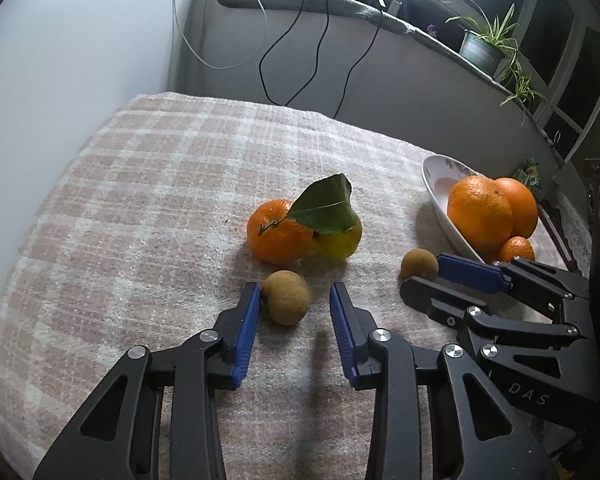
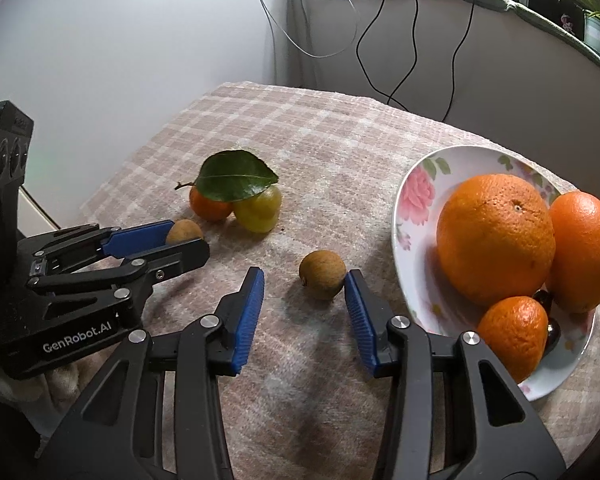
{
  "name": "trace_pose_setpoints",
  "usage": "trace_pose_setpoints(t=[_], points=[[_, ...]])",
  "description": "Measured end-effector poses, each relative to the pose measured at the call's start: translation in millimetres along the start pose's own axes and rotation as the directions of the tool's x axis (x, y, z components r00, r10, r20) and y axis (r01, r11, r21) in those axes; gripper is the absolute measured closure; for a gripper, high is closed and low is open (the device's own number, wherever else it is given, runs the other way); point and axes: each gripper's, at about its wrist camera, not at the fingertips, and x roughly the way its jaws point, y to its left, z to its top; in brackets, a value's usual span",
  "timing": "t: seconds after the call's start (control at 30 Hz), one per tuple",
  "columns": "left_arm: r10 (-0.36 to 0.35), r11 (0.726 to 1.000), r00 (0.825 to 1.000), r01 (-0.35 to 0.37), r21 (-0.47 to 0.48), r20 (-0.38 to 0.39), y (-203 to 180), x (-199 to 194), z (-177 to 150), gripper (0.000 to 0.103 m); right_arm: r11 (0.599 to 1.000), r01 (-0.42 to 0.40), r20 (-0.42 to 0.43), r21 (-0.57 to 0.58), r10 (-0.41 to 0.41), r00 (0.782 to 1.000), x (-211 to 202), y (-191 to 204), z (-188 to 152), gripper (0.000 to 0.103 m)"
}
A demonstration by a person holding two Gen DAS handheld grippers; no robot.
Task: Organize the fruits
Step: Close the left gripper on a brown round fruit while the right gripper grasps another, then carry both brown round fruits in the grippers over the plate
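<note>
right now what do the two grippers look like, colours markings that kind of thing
Both are the same build: black plastic linkage arms with silver rivets at the pivots, ending in two fingers lined with ribbed blue pads. The left gripper shows "GenRobot.AI" in white on its body in the right wrist view. The right gripper shows white letters "DAS" in the left wrist view. No sleeves or hands are visible.

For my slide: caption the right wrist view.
Open right tongs straddle a brown fruit beside the fruit plate.
</note>
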Motion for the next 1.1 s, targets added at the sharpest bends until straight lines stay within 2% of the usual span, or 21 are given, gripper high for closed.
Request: trace_pose_setpoints(t=[0.17, 0.23, 0.33, 0.53, 1.1], points=[[0.005, 1.0, 1.0, -0.005, -0.002, -0.002, 1.1, 2.2, -0.2, 0.074, 1.0, 0.027, -0.007, -0.002, -0.027, 1.0, 5.9, -2.4, 2.0, 0.067], [0.009, 1.0, 1.0, -0.009, 0.0, -0.003, 1.5, 2.9, -0.2, 0.076, 0.999, 0.036, -0.011, -0.009, -0.036, 0.999, 7.7, -2.4, 2.0, 0.075], [0.008, 1.0, 1.0, -0.008, -0.002, -0.003, 1.6, 3.6, 0.5, 0.079, 0.998, 0.054, -0.019, -0.038, -0.054, 0.998, 11.2, 2.9, 2.2, 0.075], [0.002, 1.0, 1.0, -0.002, -0.006, 0.002, 2.8, 2.0, 0.7, 0.079, 0.995, 0.07, -0.018, -0.065, -0.071, 0.997, 14.0, 9.7, 1.6, 0.076], [-0.008, 1.0, 0.998, 0.008, 0.0, 0.065, -3.1, -23.4, 5.4, 0.08, 0.998, -0.045, 0.058, -0.033, 0.047, 0.997, -29.2, 2.9, 6.8, 0.076]])
